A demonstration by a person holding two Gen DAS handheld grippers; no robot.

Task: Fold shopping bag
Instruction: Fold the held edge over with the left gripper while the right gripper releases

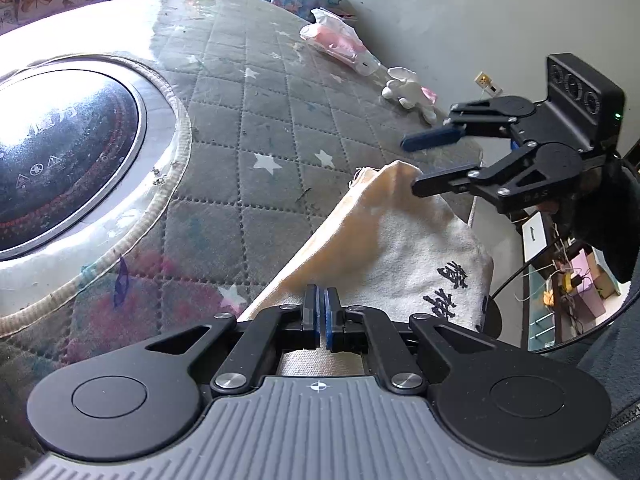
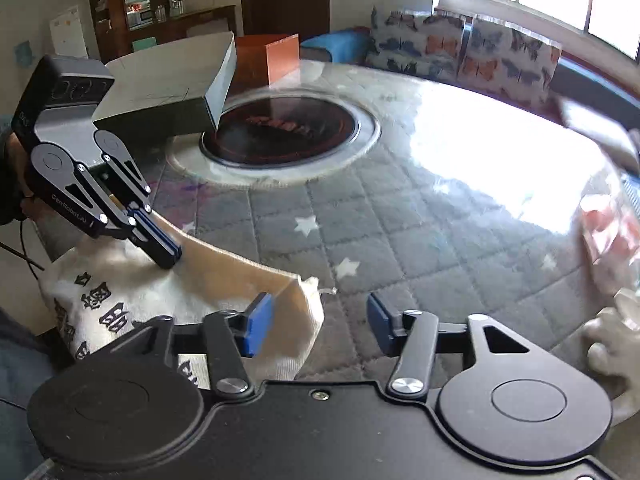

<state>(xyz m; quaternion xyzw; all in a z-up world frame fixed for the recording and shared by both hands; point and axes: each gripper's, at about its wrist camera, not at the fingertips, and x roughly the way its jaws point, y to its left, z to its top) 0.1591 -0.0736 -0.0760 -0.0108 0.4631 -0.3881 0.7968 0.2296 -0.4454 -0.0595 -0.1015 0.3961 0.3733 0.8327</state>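
Note:
A cream canvas shopping bag (image 1: 384,248) with black characters lies at the near edge of the table, draping partly over it. My left gripper (image 1: 326,312) is shut on the bag's folded upper edge; in the right wrist view the left gripper (image 2: 170,254) pinches that edge at the left. My right gripper (image 2: 319,324) stands open, and the bag's (image 2: 140,292) free corner reaches in between its blue pads, close to the left pad (image 2: 260,324). From the left wrist view the right gripper (image 1: 416,166) shows its lower finger (image 1: 440,186) touching the raised corner.
The round table (image 2: 400,240) has a grey quilted star-print cover. A black round hob (image 2: 280,132) is set into its middle, with a grey box (image 2: 160,88) and an orange box (image 2: 266,58) behind it. A pink-and-white plastic bag (image 1: 340,42) and a white toy (image 1: 408,90) lie near the far edge.

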